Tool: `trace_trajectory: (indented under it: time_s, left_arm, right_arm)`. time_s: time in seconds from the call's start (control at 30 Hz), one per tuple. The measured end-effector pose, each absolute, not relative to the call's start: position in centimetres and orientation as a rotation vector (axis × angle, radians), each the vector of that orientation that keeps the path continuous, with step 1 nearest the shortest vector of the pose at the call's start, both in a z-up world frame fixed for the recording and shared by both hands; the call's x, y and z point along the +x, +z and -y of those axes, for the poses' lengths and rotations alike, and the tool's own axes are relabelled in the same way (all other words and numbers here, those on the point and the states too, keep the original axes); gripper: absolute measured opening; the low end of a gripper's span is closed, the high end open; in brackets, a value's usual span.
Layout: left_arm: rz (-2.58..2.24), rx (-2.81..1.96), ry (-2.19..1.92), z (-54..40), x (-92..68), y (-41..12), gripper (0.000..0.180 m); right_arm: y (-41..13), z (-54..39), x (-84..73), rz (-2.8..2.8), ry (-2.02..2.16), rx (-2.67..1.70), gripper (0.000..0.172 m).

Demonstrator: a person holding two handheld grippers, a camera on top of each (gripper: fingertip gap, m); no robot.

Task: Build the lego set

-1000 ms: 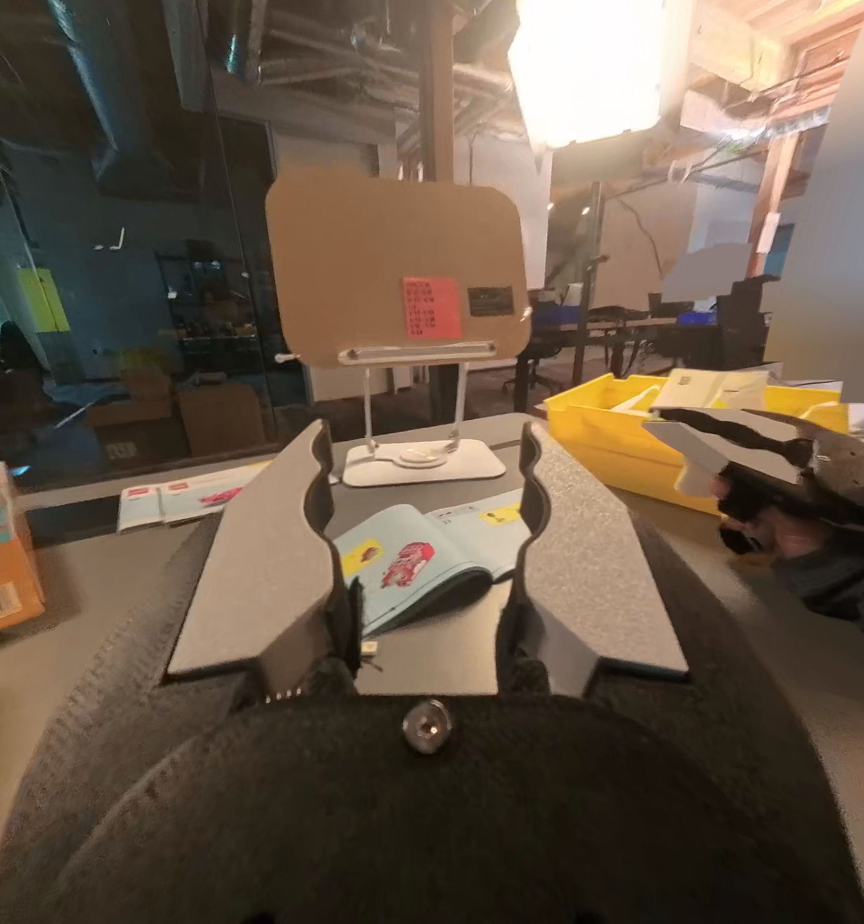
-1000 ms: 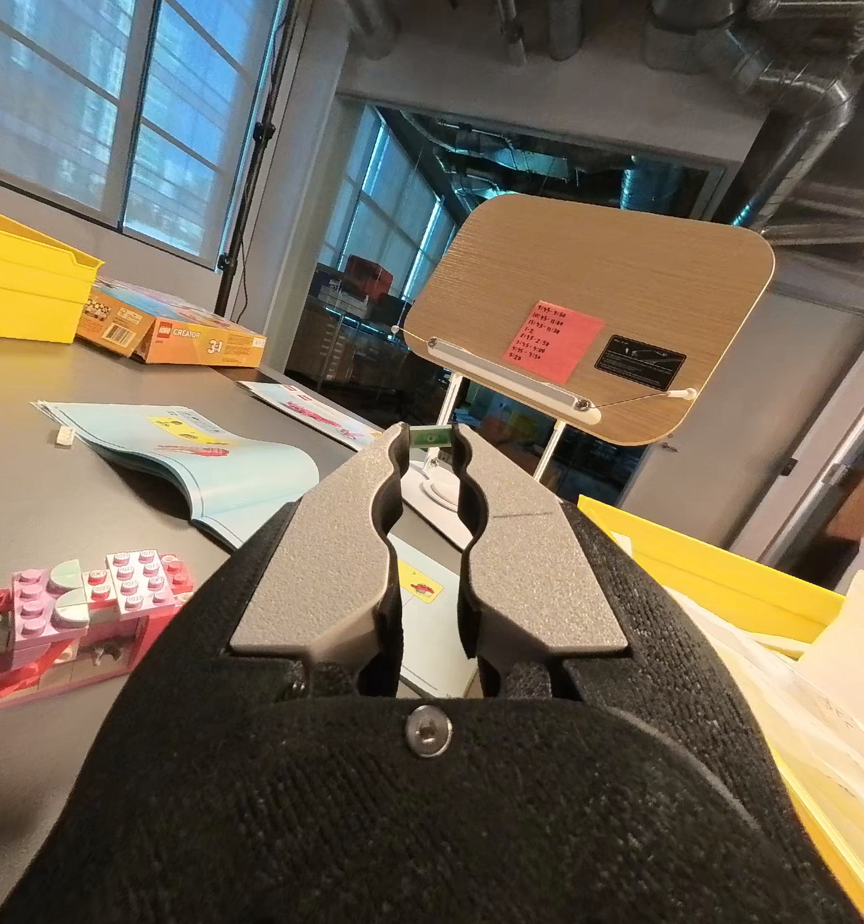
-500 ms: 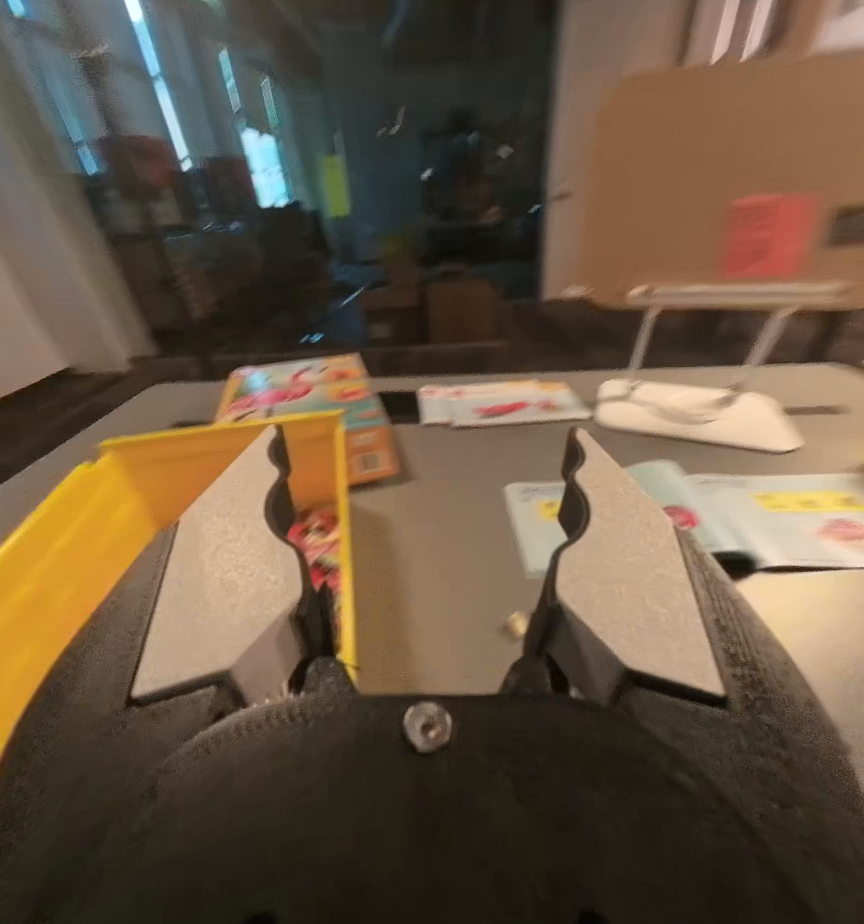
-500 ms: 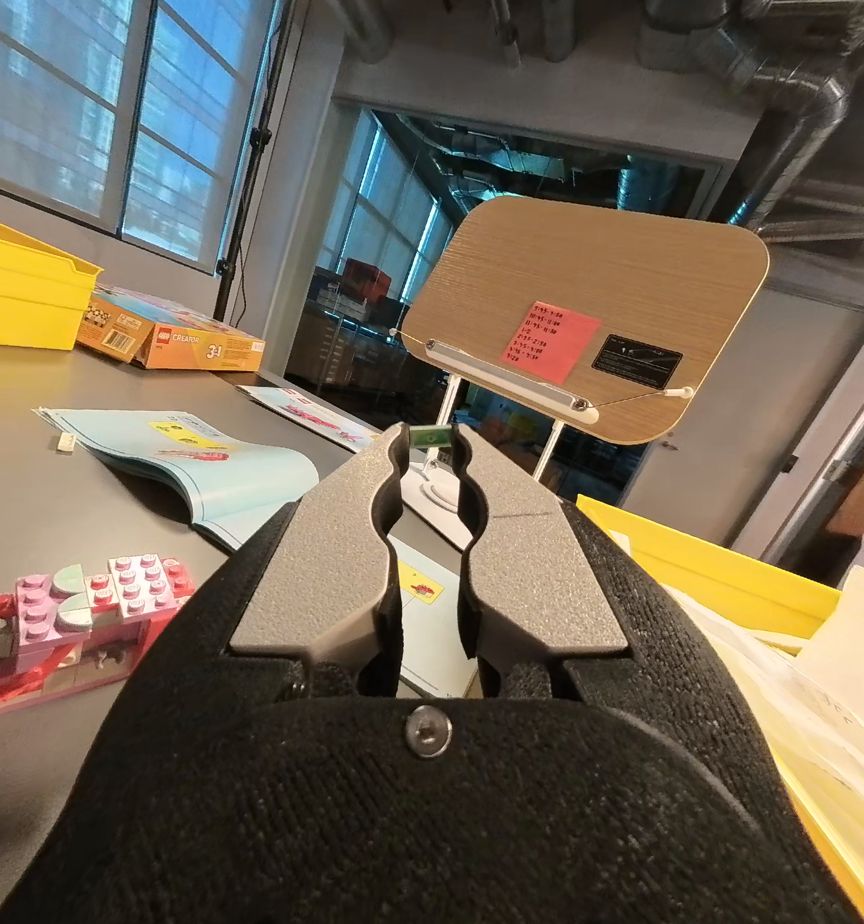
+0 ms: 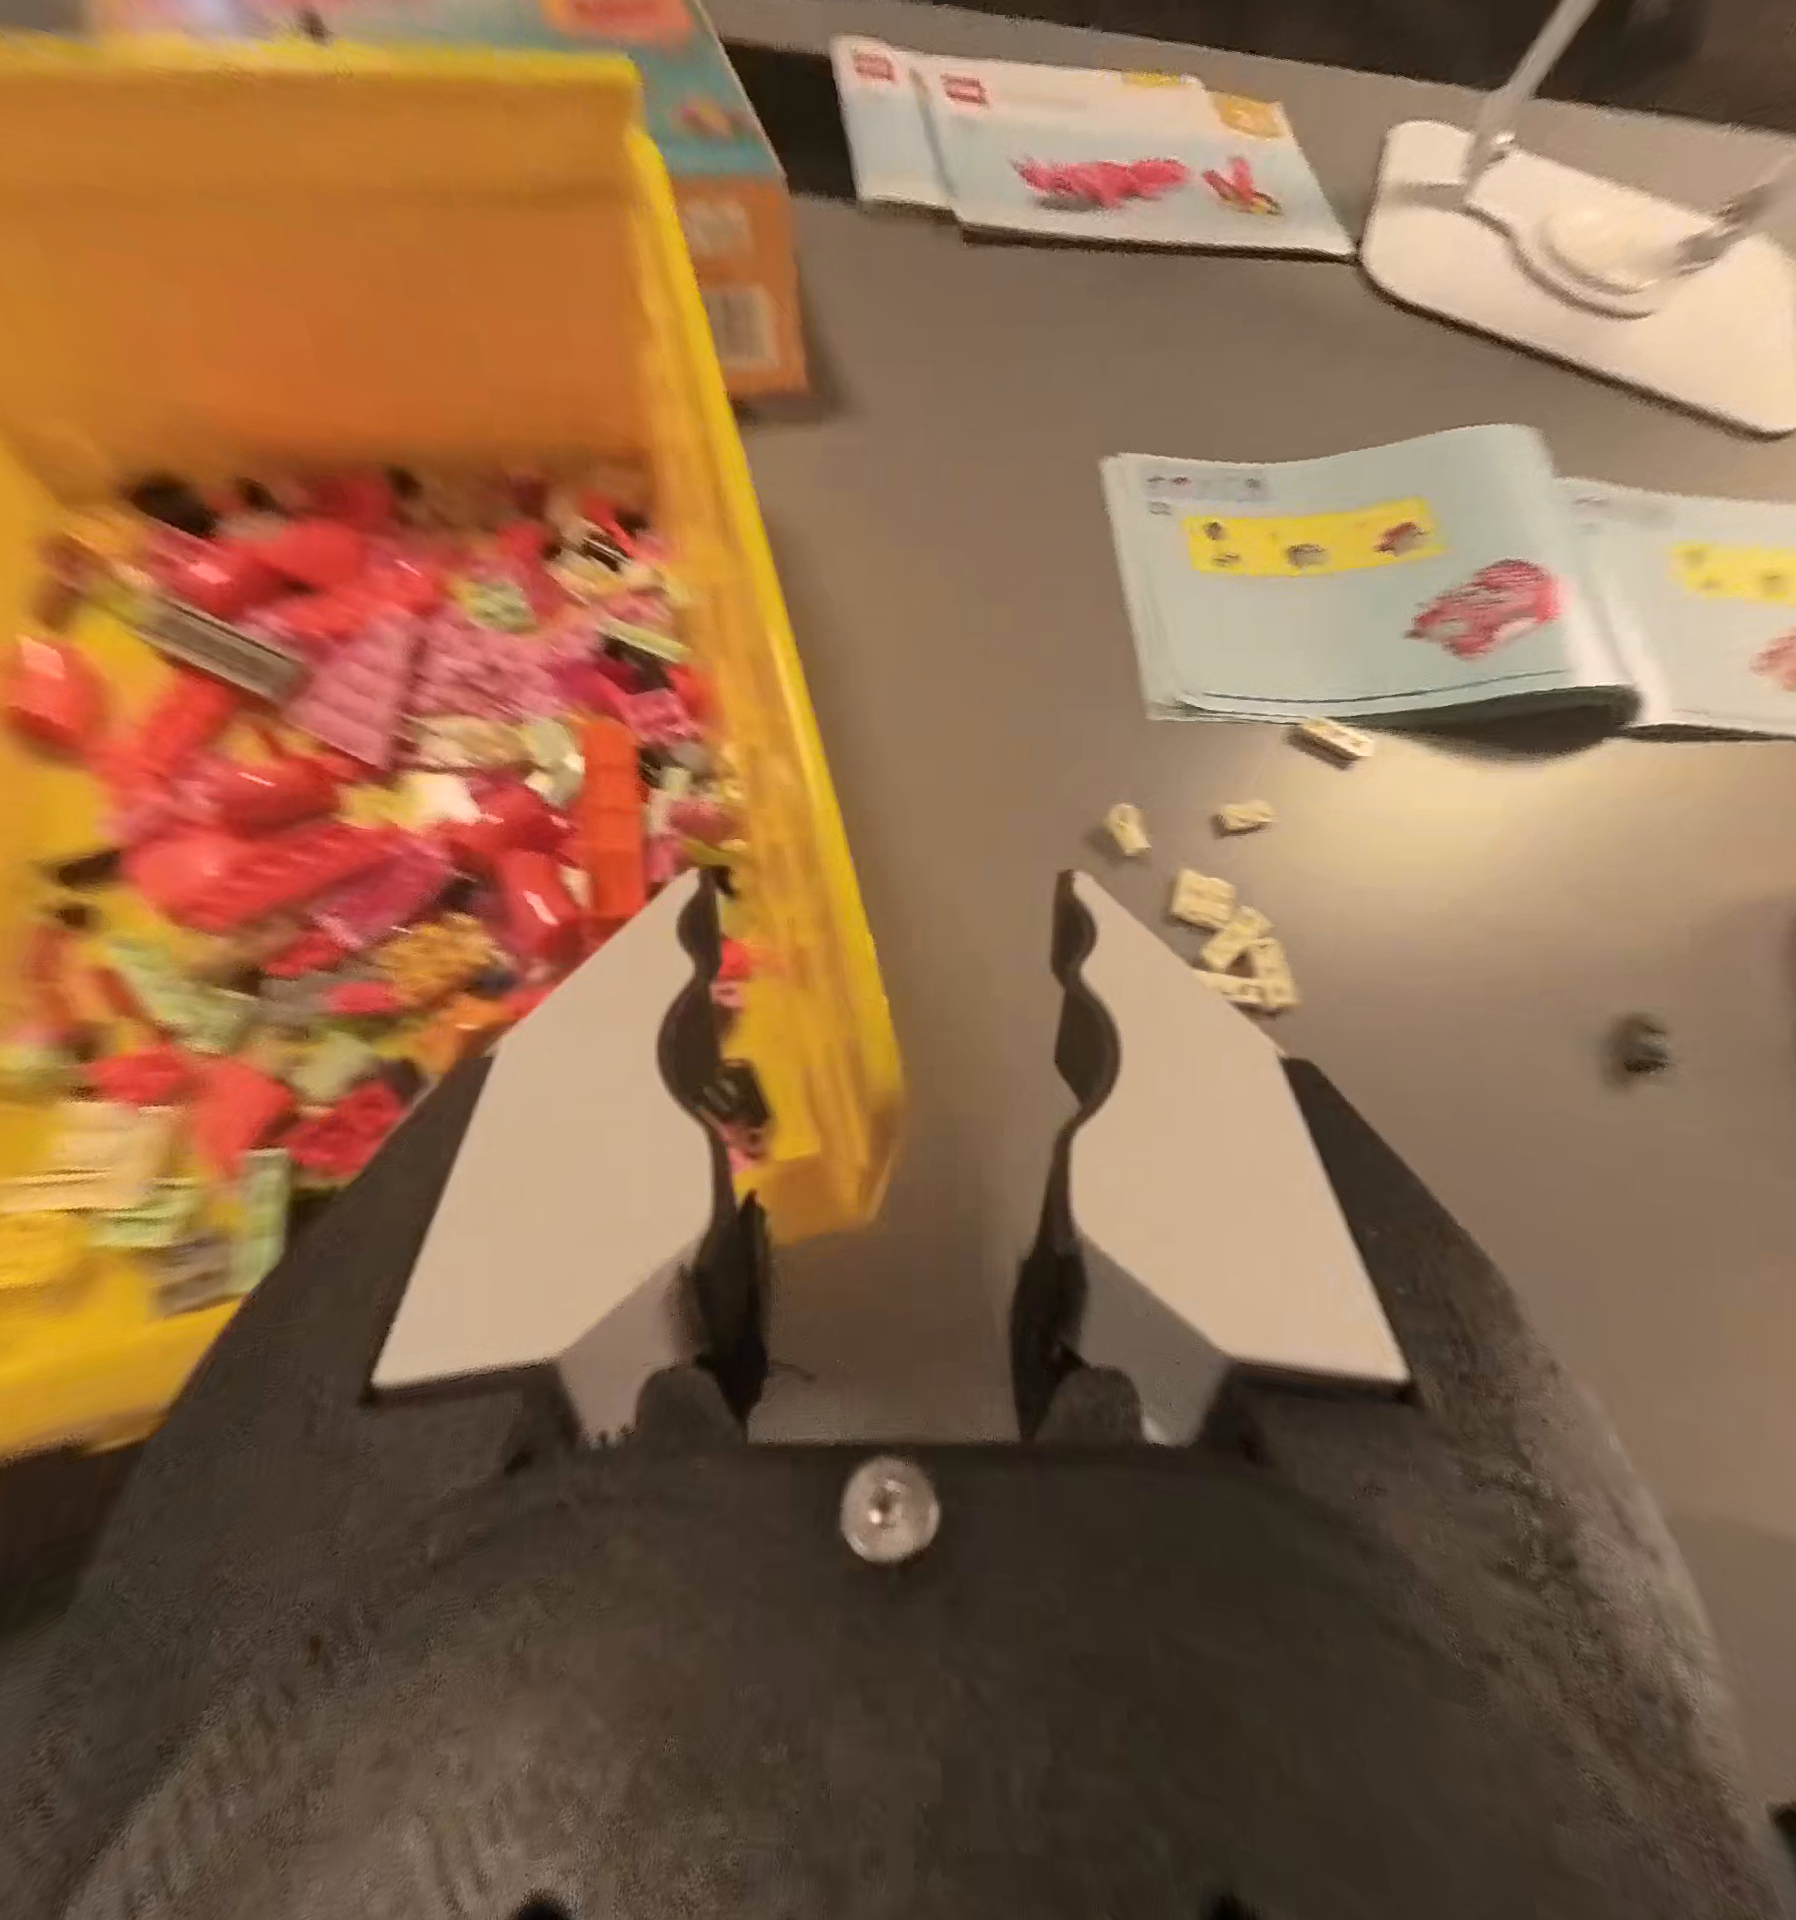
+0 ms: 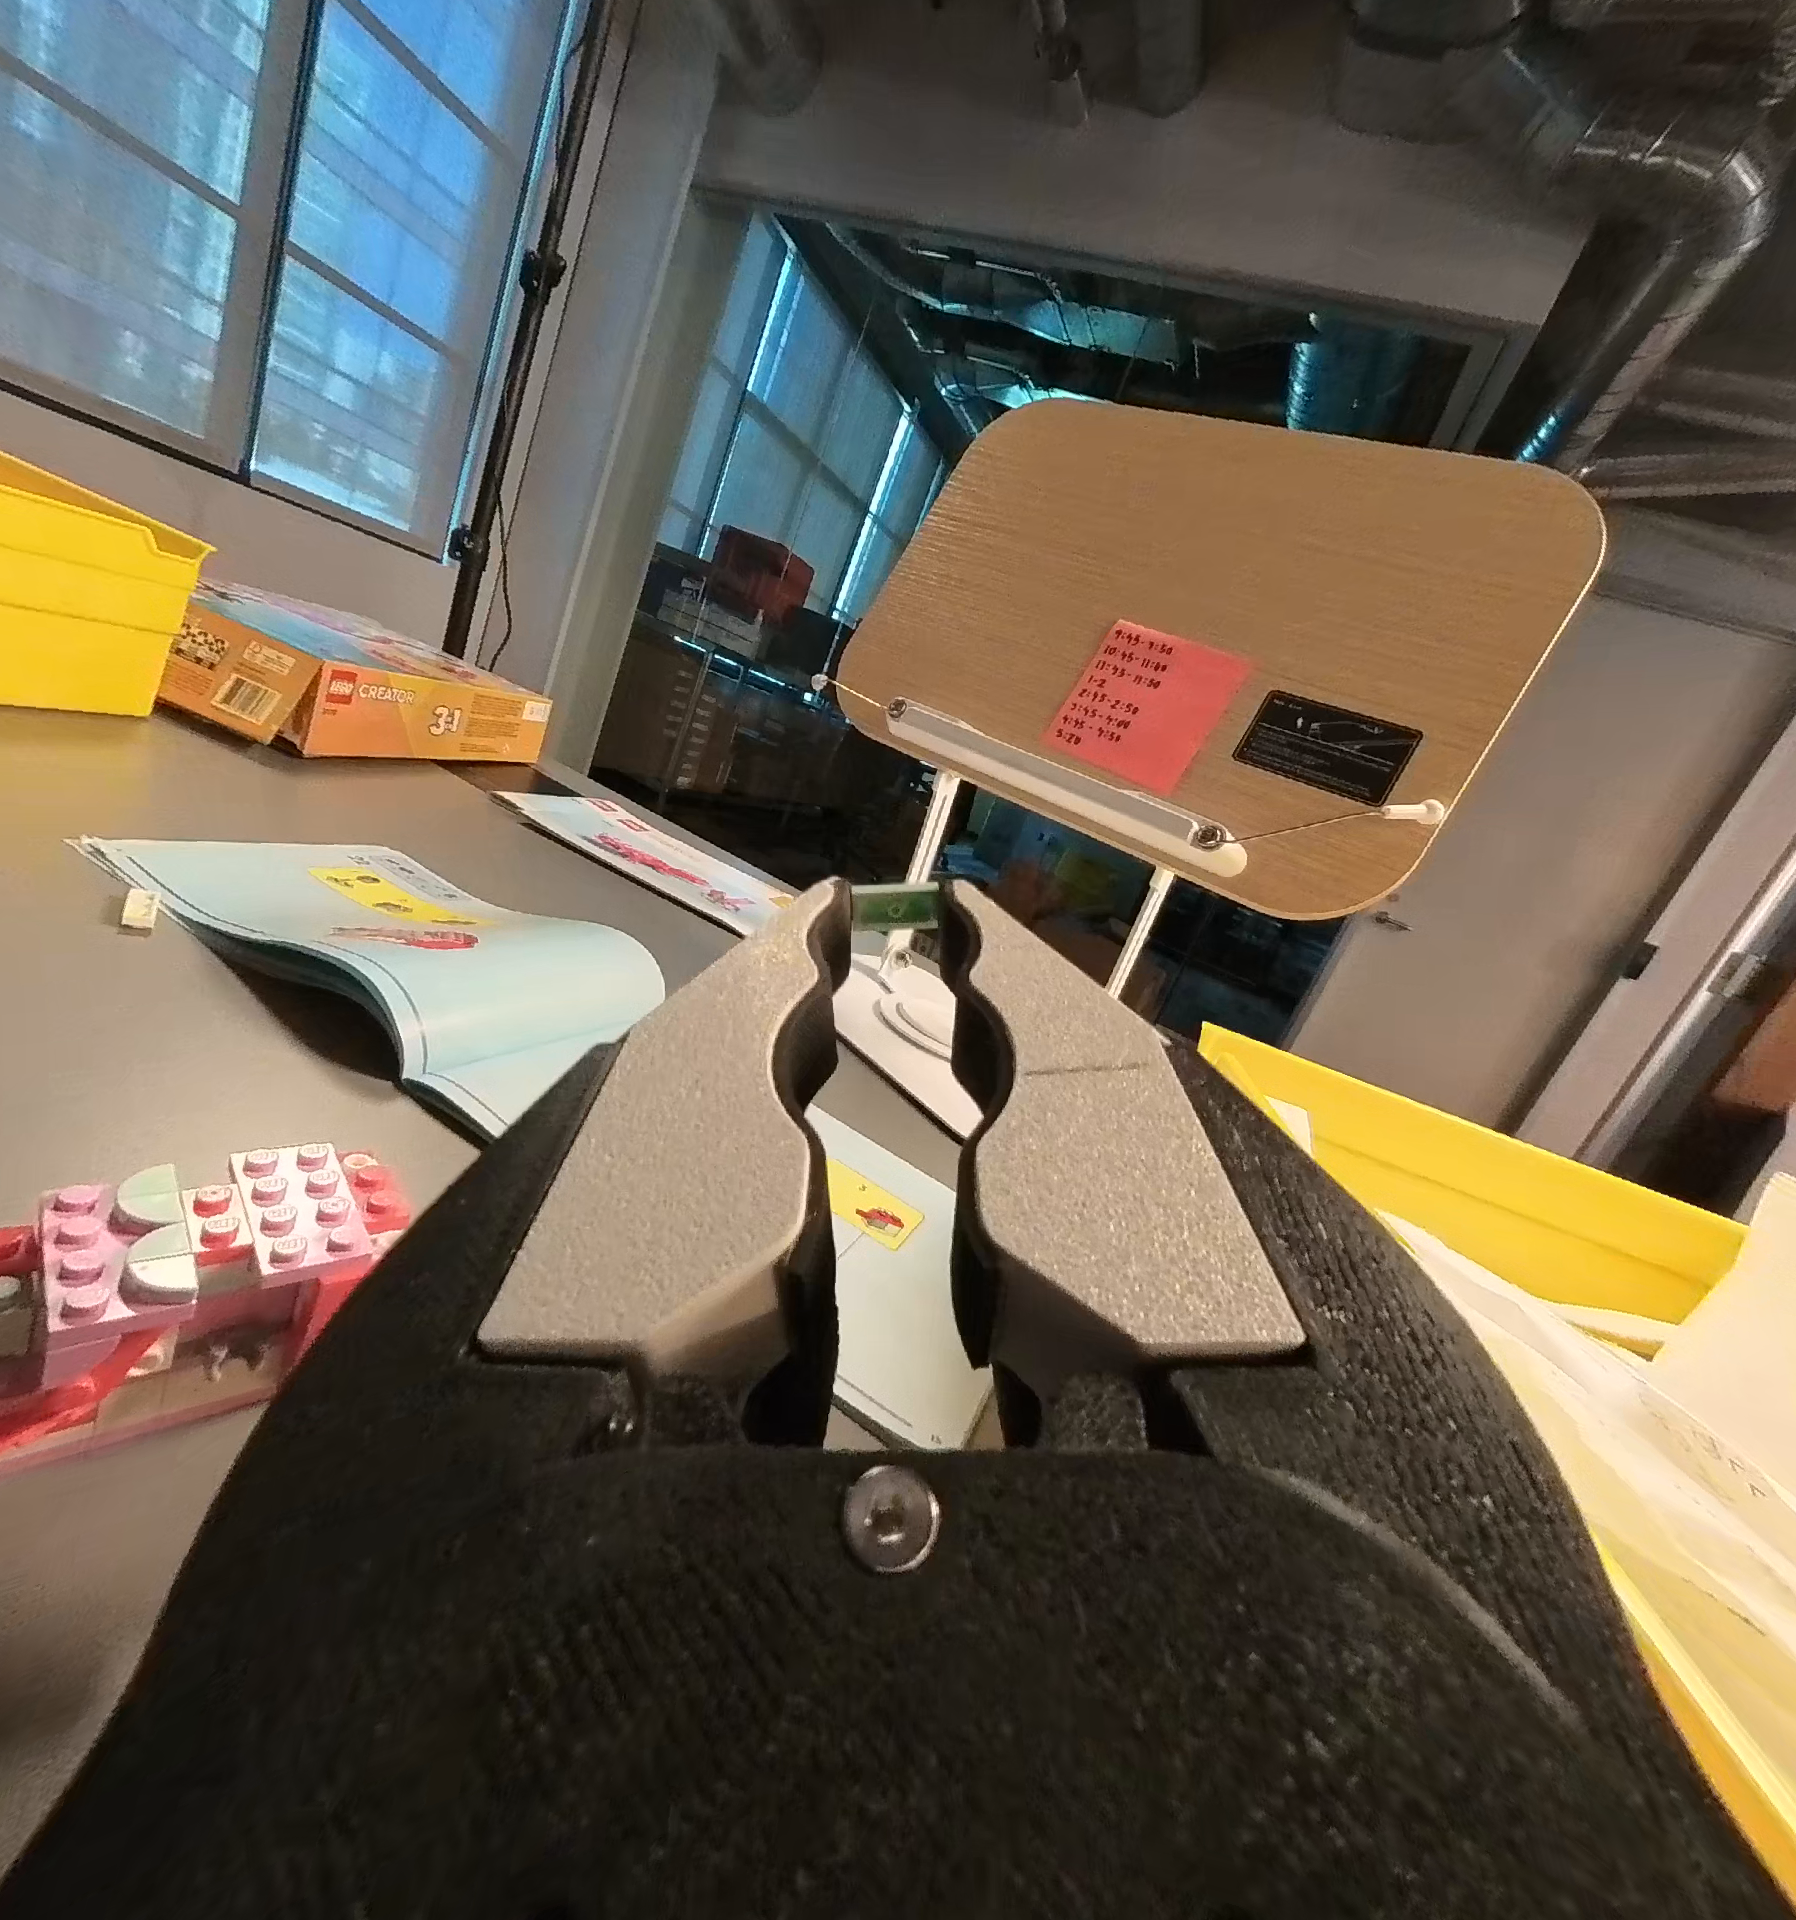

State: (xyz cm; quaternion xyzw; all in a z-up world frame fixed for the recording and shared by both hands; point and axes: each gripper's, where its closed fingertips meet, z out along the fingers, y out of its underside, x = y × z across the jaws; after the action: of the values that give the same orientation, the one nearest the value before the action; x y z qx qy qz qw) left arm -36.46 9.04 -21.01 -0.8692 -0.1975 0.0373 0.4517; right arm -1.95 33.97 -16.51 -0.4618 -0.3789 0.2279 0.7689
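Note:
In the left wrist view my left gripper (image 5: pixel 883 888) is open and empty. It hangs over the right wall of a yellow bin (image 5: pixel 769 727) filled with red, pink and pale green bricks (image 5: pixel 354 779); its left finger is over the bin, its right finger over the grey table. Several small cream pieces (image 5: pixel 1226 945) lie just right of the right fingertip. In the right wrist view my right gripper (image 6: pixel 896 906) is shut on a small green piece (image 6: pixel 896 909), pinched at the fingertips and held above the table. A pink and red brick assembly (image 6: pixel 146 1268) sits on the table to its left.
An open pale blue booklet (image 5: pixel 1393 582) lies on the table, with closed booklets (image 5: pixel 1102 166) and an orange box (image 5: pixel 738 260) behind. A wooden book stand (image 6: pixel 1226 644) on a white base (image 5: pixel 1600 270) stands at the back. Another yellow bin (image 6: pixel 1476 1195) with paper bags is at the right. Spacing between my two grippers at the tips: around 45 cm.
My left gripper has swung left and tipped down over the yellow bin of bricks; its jaws widened, then narrowed somewhat, still empty. My right gripper has held still with the green piece.

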Motion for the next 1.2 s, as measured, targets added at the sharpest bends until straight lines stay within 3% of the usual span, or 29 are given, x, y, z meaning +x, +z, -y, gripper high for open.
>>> trace_trajectory:
  time_s: [0.27, 0.5, 1.2]
  left_arm:
    - [0.504, -2.302, 0.051, -9.0, -35.7, -23.7, 0.052]
    - [0.556, -2.365, 0.222, -7.7, -37.3, -24.6, 0.010]
    - [0.524, -2.436, 0.156, -8.2, -34.3, -24.6, 0.014]
  right_arm:
    - [-16.6, -34.0, -2.0, 0.826, 0.497, -1.008, 0.015]
    - [-16.6, -34.0, -1.9, 0.822, 0.495, -1.008, 0.015]
    - [-16.8, -33.8, -2.3, 0.847, 0.498, -1.008, 0.015]
